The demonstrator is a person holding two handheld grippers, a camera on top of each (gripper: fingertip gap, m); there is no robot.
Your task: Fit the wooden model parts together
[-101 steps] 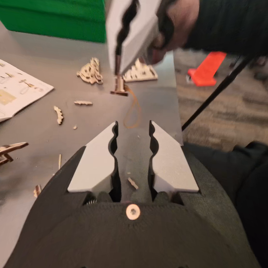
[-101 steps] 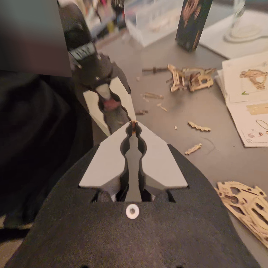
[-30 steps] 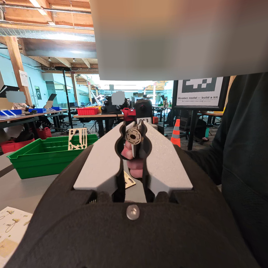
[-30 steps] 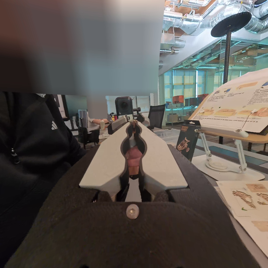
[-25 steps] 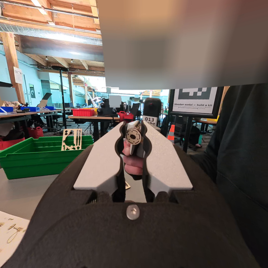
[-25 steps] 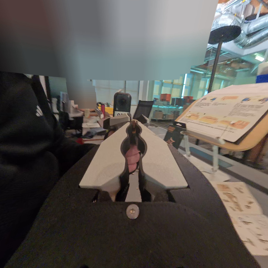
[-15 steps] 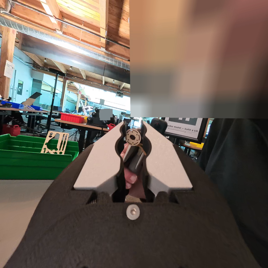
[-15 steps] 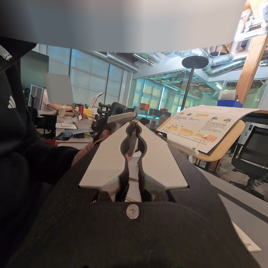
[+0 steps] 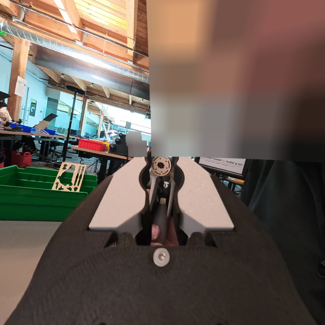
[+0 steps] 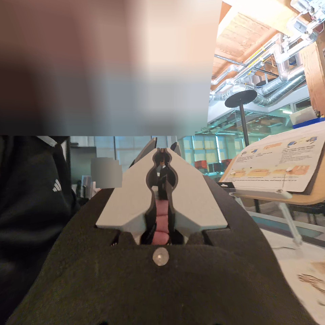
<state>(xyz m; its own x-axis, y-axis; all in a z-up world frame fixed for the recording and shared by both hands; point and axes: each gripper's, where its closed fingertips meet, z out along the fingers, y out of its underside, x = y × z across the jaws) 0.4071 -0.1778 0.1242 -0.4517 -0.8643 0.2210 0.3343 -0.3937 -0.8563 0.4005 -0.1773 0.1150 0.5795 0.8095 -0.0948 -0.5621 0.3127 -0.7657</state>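
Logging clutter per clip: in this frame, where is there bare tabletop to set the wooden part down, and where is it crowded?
Bare grey table shows in the left wrist view, between the green bin and the left gripper. In the right wrist view the table's right side is crowded: printed sheets under the instruction stand. Most of the tabletop is hidden.

Both tools raised level, facing (tip to tip): left tool (image 9: 161, 161) clamped, right tool (image 10: 162, 149) pinched.

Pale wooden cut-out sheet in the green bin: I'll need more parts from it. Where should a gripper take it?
Pinch the pale wooden cut-out sheet by its top edge, coming from above: it stands tilted in the green plastic bin, top clear of the rim, bottom down inside.
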